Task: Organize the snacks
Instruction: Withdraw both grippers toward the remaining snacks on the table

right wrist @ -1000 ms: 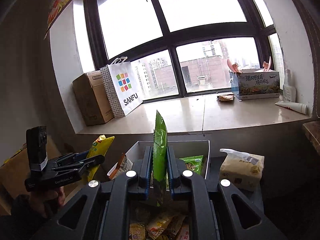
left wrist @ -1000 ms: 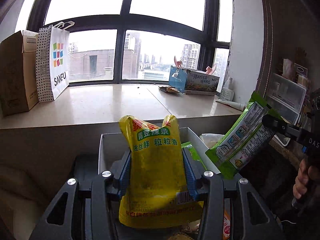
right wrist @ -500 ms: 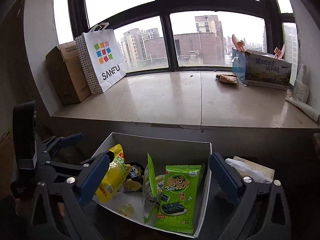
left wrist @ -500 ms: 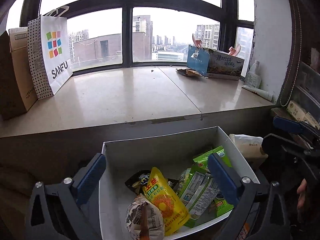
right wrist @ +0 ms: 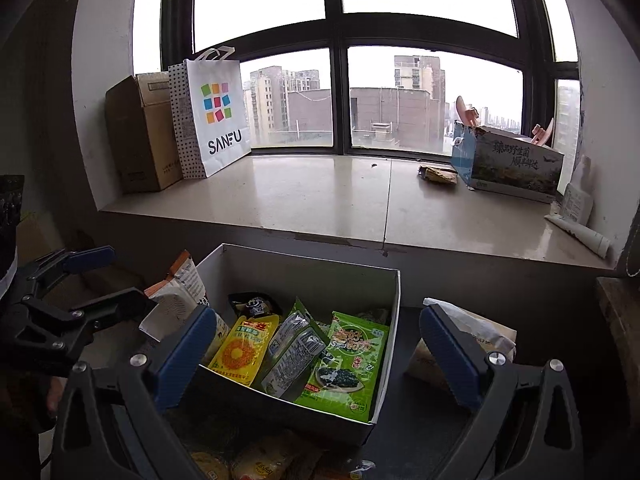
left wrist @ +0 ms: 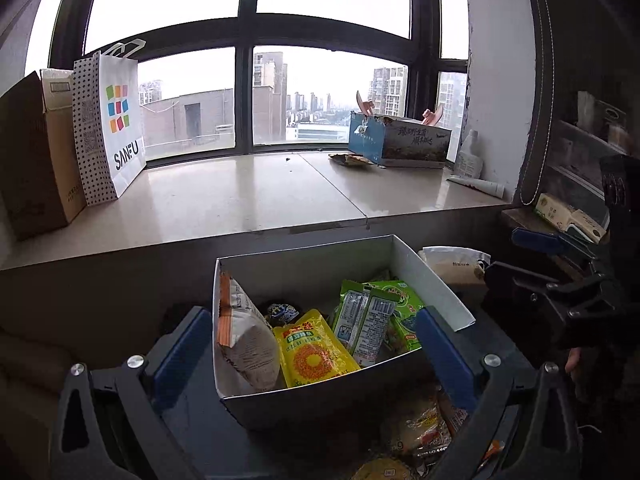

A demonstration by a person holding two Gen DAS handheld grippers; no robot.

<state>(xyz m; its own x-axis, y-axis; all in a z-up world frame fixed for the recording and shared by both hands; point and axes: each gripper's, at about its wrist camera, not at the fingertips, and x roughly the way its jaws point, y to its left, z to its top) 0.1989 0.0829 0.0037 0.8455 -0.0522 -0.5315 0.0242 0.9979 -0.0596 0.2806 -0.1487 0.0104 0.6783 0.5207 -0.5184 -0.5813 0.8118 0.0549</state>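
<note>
A white open box (left wrist: pixel 436 280) (right wrist: pixel 394 304) sits below the windowsill and holds several snack packs. Among them are a yellow pouch (left wrist: pixel 314 354) (right wrist: pixel 240 350), a green seaweed pack (right wrist: pixel 352 356) (left wrist: pixel 404 320), a green-and-white pack (left wrist: pixel 362 320) (right wrist: pixel 292 352) and a grey-and-orange bag (left wrist: pixel 244 340) (right wrist: pixel 180 292). My left gripper (left wrist: pixel 316 356) is open and empty, just in front of the box. My right gripper (right wrist: pixel 316 356) is open and empty, its jaws straddling the box. Each gripper also shows at the edge of the other's view (left wrist: pixel 540 264) (right wrist: pixel 92 276).
More loose snacks (left wrist: pixel 416 432) (right wrist: pixel 256 460) lie in front of the box. A white bagged pack (left wrist: pixel 456 264) (right wrist: pixel 468 332) sits right of it. On the windowsill stand a SANFU paper bag (left wrist: pixel 116 128), a cardboard box (left wrist: pixel 32 152) and a blue carton (left wrist: pixel 400 142).
Both grippers have opened and let go: the yellow pouch from the left and the green pack from the right now lie in the box. Both grippers have drawn back a little.
</note>
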